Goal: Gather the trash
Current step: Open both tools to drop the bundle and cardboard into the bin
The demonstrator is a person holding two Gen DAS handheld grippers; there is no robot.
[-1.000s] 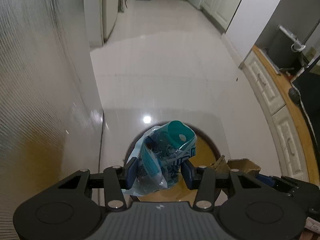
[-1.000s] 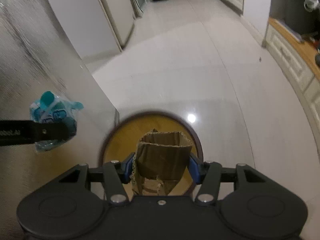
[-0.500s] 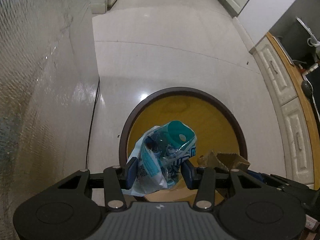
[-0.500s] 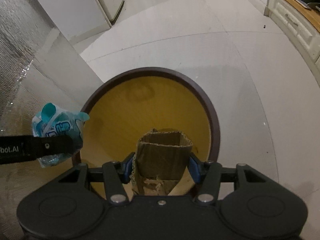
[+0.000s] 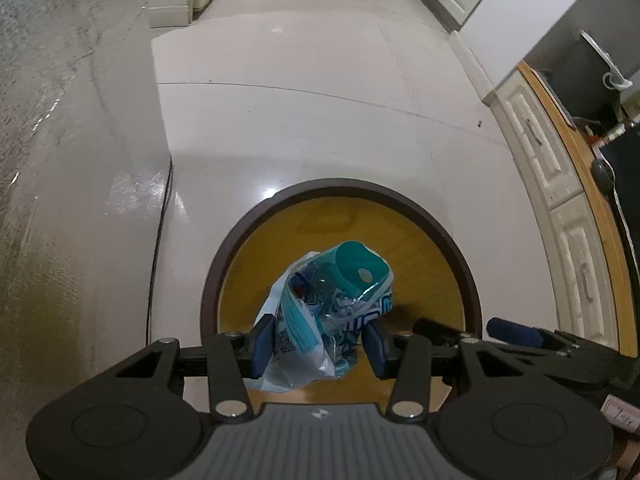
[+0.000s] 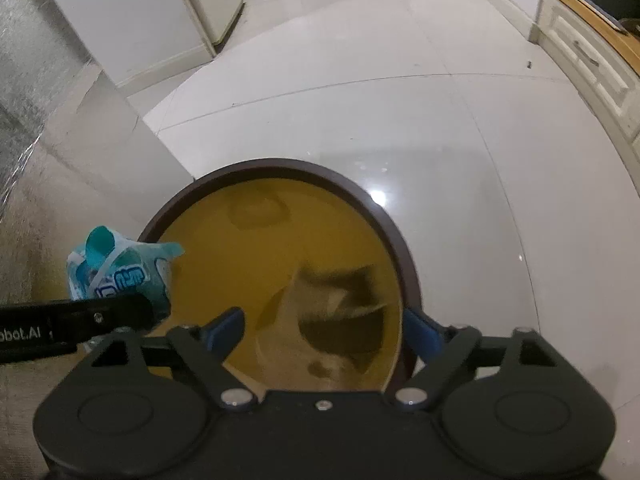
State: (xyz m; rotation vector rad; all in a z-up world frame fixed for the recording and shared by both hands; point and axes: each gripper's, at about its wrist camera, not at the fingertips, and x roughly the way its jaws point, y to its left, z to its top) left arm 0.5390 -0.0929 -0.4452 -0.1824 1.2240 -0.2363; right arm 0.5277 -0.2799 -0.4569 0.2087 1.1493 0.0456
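Cardboard scrap (image 6: 340, 312) (blurred) lies below the just-spread right tool (image 6: 324, 330); left tool (image 5: 318, 344) clamps the plastic wrapper (image 5: 324, 316).

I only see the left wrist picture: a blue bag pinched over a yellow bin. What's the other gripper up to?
Observer: The right gripper is open. Its jaws have just been opening, and nothing is between them.
Operator: Is anything in the bin yet?
Observer: Yes, a brown cardboard piece, blurred, shows inside the bin, below those open fingers.
Operator: Is my bag over the middle?
Observer: Seen from the right wrist, the bag appears by the bin's left rim, not over the middle.
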